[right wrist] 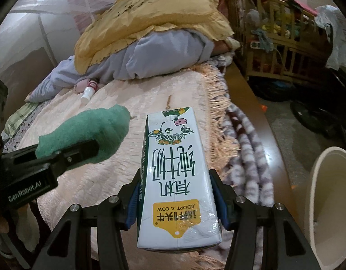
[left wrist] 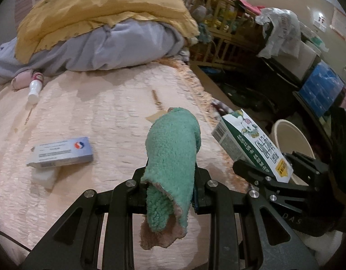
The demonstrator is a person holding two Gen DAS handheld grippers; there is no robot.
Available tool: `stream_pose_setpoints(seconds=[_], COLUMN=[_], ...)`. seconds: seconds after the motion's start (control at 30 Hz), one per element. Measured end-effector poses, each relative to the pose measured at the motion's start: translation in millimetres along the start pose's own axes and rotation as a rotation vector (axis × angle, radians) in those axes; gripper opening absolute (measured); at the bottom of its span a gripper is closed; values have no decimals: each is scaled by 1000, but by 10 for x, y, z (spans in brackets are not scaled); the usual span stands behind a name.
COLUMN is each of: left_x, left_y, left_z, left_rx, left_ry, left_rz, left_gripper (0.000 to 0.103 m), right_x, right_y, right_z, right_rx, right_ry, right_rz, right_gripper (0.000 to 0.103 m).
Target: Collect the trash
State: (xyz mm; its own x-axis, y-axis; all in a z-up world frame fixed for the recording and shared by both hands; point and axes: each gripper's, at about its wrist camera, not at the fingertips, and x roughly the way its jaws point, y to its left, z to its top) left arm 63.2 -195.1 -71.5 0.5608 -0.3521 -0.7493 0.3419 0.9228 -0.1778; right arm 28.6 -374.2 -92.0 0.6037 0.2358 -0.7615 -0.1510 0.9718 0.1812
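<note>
My left gripper (left wrist: 171, 175) is shut on a fluffy green sock (left wrist: 173, 148), which sticks up past the fingers and droops at the near end; the same green sock (right wrist: 87, 132) shows at the left of the right wrist view. My right gripper (right wrist: 176, 193) is shut on a white and green milk carton (right wrist: 175, 175) with a cow picture, held lengthwise between the blue pads. That milk carton (left wrist: 251, 144) appears at the right of the left wrist view, beside a cream bin (left wrist: 290, 139). The cream bin (right wrist: 330, 202) stands on the floor at the lower right.
A blue and white small box (left wrist: 60, 151) lies on the pink bedspread (left wrist: 105, 112), over a white block (left wrist: 43, 176). A white bottle (left wrist: 34, 91) lies near piled yellow and grey bedding (left wrist: 101, 29). A wooden crib (right wrist: 274, 40) and clutter stand past the bed's fringed edge.
</note>
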Motion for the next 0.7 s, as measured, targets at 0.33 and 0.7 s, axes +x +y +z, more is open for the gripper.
stream_pose_setpoints(seconds=[0.33,0.7], left_x=[45,110], left_y=[-440,-944], left_z=[14,86], left_rx=[68,144], left_ry=[5,0], left_rz=[-33,-76], left_gripper=[23,23], right_x=[-306,-574], right_y=[-386,-840], right_z=[-96,-216], right_rx=[55,120], right_ry=[-33,-56], right_rz=[-49,-103], right_gripper=[54,54])
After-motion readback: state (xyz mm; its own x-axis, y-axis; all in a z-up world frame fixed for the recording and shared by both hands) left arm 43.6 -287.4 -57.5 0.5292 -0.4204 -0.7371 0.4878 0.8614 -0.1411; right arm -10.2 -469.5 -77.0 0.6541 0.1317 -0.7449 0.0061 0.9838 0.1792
